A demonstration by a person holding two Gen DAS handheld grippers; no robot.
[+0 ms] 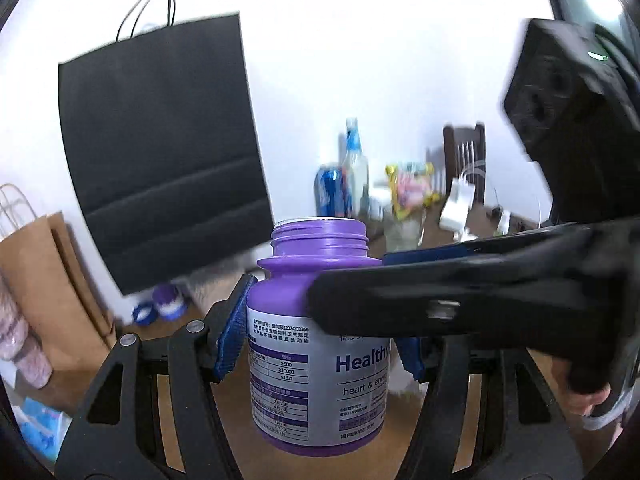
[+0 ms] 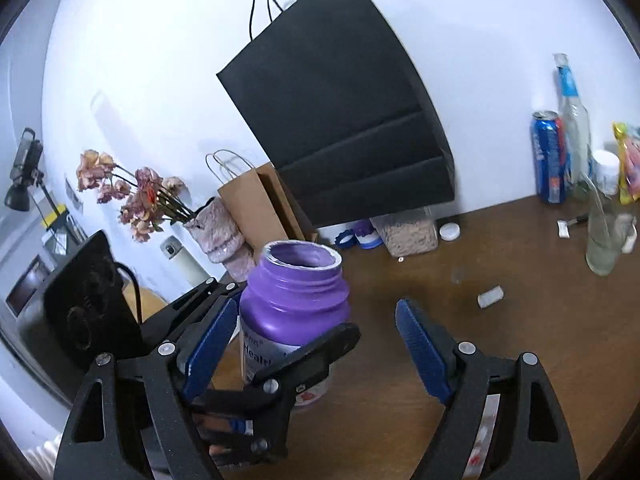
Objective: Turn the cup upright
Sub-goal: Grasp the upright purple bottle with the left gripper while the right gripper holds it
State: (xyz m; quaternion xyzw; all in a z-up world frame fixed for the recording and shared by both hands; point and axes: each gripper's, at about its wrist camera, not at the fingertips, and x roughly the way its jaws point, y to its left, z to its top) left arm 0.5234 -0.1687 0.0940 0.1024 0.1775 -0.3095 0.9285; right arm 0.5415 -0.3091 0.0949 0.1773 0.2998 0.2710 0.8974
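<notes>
Your left gripper (image 1: 320, 332) pinches a purple supplement bottle (image 1: 320, 360) between its blue pads (image 1: 232, 332), mouth up, no cap on the threaded neck. From the left wrist view the bottle's base seems lifted off the brown table (image 2: 480, 360), though you cannot tell for certain. Its silver label reads "Healthy" and "heart & energy", partly hidden by a black finger of your right gripper (image 2: 316, 348) crossing in front. That right gripper is spread wide, pads apart: one pad just beside the bottle's left shoulder in the right wrist view, the other well off to the right over bare table. Beyond, a black paper bag (image 2: 340, 120) leans against the white wall, a brown paper bag (image 2: 256, 200) beside it, dried pink flowers (image 2: 136, 192) to the left. Small purple cap (image 2: 368, 234) and clear container of granules (image 2: 408, 230) sit at the black bag's foot. Blue soda can (image 2: 548, 156) and clear glass bottle (image 2: 574, 120) stand at the far right wall.
</notes>
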